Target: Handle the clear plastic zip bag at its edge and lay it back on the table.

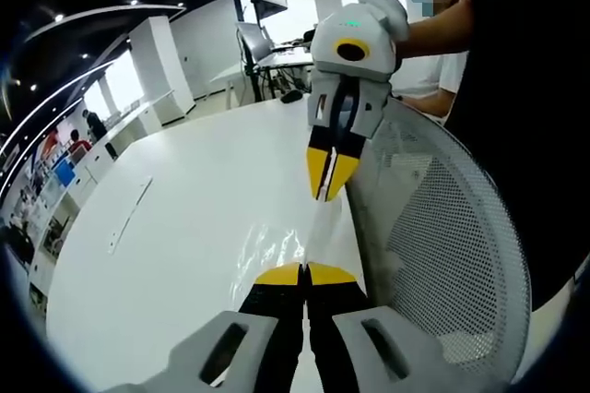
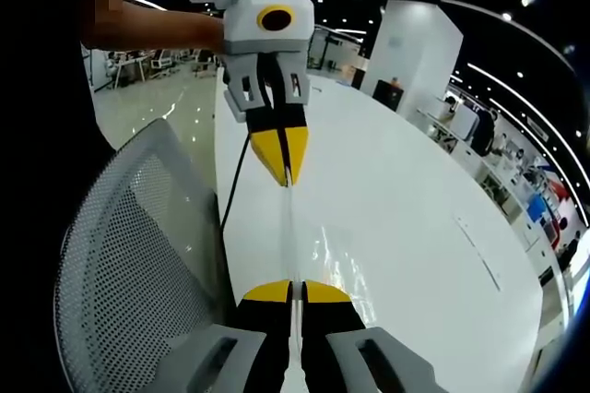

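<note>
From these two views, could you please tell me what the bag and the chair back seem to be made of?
Zip bag: thin clear plastic film, glossy; the white table shows through, with bright glints.
Chair back: apparently light grey woven mesh, matte; fine holes cover it.

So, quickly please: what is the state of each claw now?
Left claw: closed, holding one edge of the clear zip bag.
Right claw: closed, holding the opposite edge of the bag, stretched above the white table.

White mesh chair back [image 1: 442, 255] stands just beside white table [image 1: 184, 227] edge; white pillar [image 2: 415, 47] beyond; ceiling spotlights lit; distant desks blurred
</note>
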### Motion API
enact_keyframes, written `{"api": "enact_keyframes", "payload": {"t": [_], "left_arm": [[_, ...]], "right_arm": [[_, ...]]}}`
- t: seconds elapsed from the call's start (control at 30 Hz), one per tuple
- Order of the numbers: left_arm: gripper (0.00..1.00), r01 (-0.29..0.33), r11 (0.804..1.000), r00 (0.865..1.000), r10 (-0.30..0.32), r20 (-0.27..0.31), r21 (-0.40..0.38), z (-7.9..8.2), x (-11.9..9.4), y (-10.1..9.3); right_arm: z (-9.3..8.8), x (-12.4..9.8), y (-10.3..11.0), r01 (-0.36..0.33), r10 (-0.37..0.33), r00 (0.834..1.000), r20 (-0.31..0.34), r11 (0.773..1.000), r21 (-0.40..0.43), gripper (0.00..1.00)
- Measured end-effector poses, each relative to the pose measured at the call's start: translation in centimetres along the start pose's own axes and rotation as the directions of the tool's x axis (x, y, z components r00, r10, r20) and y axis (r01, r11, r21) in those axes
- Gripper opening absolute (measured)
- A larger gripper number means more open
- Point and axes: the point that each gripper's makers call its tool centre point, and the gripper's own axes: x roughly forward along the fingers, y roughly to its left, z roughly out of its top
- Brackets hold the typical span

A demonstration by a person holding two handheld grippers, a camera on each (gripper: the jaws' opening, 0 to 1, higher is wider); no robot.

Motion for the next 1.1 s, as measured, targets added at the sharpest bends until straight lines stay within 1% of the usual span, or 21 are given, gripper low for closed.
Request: {"api": "enact_keyframes", "payload": {"t": [1.1], "left_arm": [[0.0, -0.054, 0.997, 0.998, 0.055, 0.016, -0.061, -1.1, -1.2, 0.9]], "right_arm": [[-0.3, -0.1, -0.3, 0.007, -0.007, 1.0, -0.006, 1.0, 0.005, 0.0]]}}
